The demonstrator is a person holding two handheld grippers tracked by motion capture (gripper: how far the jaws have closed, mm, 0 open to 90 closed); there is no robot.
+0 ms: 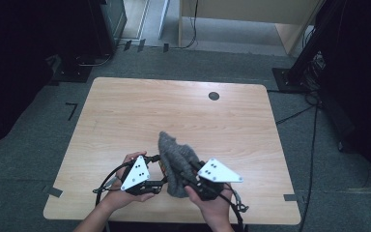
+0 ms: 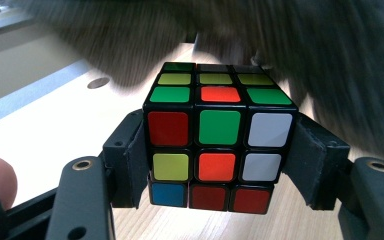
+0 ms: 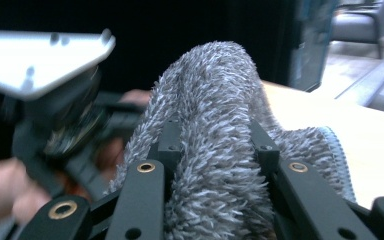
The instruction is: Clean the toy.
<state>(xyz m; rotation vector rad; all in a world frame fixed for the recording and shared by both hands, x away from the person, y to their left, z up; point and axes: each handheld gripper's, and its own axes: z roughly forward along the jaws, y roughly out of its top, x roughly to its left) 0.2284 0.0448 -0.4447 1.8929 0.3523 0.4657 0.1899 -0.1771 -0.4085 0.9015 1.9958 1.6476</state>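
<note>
A scrambled colour cube [image 2: 217, 137] is clamped between the jaws of my left gripper [image 2: 220, 160], a little above the tabletop. In the high view the left gripper [image 1: 158, 170] sits at the table's near edge, held by a hand. A grey fluffy cloth [image 1: 176, 159] is bunched up between the two grippers and rises over the cube. My right gripper [image 1: 186, 178] is shut on a thick fold of that cloth [image 3: 215, 150]. The cloth [image 2: 280, 40] hangs blurred just behind and above the cube.
The wooden table [image 1: 125, 111] has a round dark cable hole [image 1: 214, 95] near its far edge. The other hand with its grey plate [image 3: 40, 55] shows close at the left of the right gripper view. Cables and dark stands lie on the floor around the table.
</note>
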